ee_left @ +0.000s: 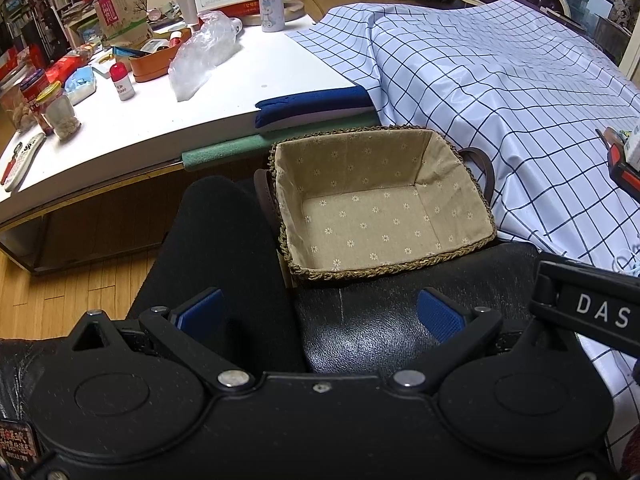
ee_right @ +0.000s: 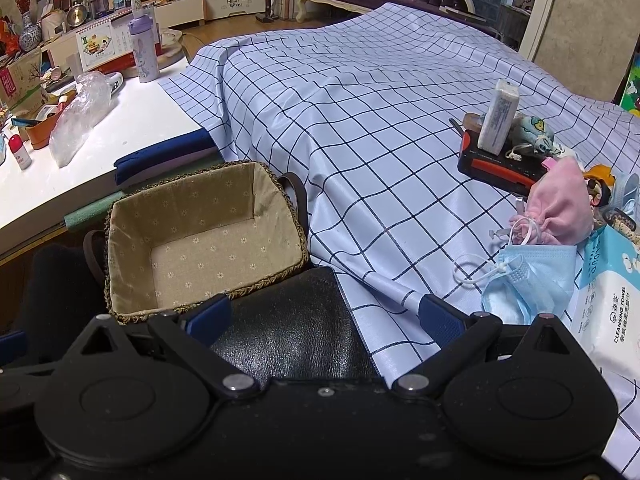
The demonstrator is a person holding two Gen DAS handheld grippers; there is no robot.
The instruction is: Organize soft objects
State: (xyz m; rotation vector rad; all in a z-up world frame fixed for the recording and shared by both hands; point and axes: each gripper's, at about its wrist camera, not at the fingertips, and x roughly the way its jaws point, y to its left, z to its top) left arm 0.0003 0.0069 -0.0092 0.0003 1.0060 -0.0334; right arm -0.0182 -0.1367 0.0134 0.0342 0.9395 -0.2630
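Note:
A woven basket [ee_left: 400, 266] with beige flowered lining stands empty just ahead of my left gripper [ee_left: 320, 314], which is open and empty. In the right wrist view the basket [ee_right: 120, 304] sits ahead to the left of my right gripper [ee_right: 324, 320], also open and empty. To the right on the checked cloth [ee_right: 360, 120] lie a blue face mask [ee_right: 532, 280], a pink cloth pouch [ee_right: 560, 208], a small patterned mask [ee_right: 536, 130] and a pack of cleansing towels [ee_right: 608, 312].
A black and red box [ee_right: 500, 164] with a white block [ee_right: 498, 116] on it sits on the cloth. A cluttered white table [ee_left: 160, 120] stands left, with folded blue cloth [ee_left: 316, 110] at its corner. Black leather [ee_left: 380, 332] lies below both grippers.

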